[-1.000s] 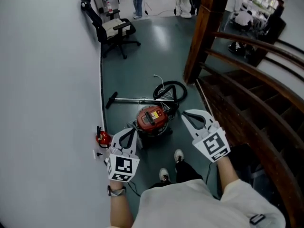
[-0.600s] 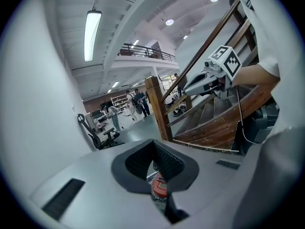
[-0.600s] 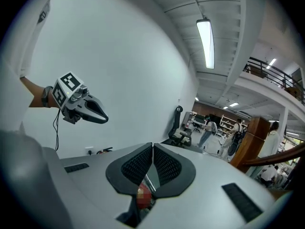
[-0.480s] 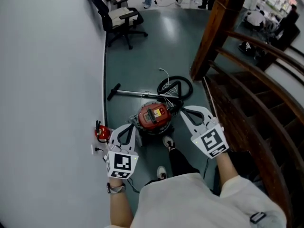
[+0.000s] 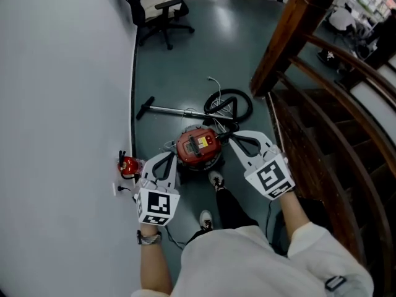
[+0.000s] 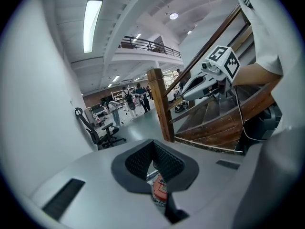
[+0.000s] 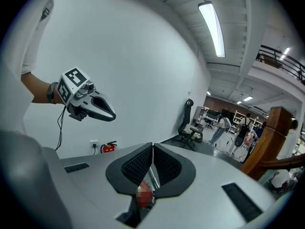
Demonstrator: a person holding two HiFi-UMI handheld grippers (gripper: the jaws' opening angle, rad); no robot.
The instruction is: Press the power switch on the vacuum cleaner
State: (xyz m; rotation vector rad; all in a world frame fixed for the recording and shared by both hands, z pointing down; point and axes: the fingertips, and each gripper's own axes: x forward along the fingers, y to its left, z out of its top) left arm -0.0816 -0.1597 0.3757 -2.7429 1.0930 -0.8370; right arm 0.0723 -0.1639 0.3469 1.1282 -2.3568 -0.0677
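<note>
The vacuum cleaner is a red drum with a yellow label on top, standing on the green floor just ahead of the person's feet. My left gripper hangs to the left of the drum, its jaws shut and empty. My right gripper hangs at the drum's right side, tips above its edge, also shut on nothing. Whether either one touches the drum I cannot tell. The left gripper view shows a slice of the red drum below the closed pads, and the right gripper high on the right. The power switch itself I cannot make out.
The vacuum's metal wand and coiled black hose lie behind the drum. A red fire extinguisher stands by the white wall. A wooden stair post and railing close off the right. An office chair stands far back.
The person has stepped forward, one shoe now beside the drum. Both grippers have sunk and come closer to the vacuum cleaner. Their jaws stay closed.
</note>
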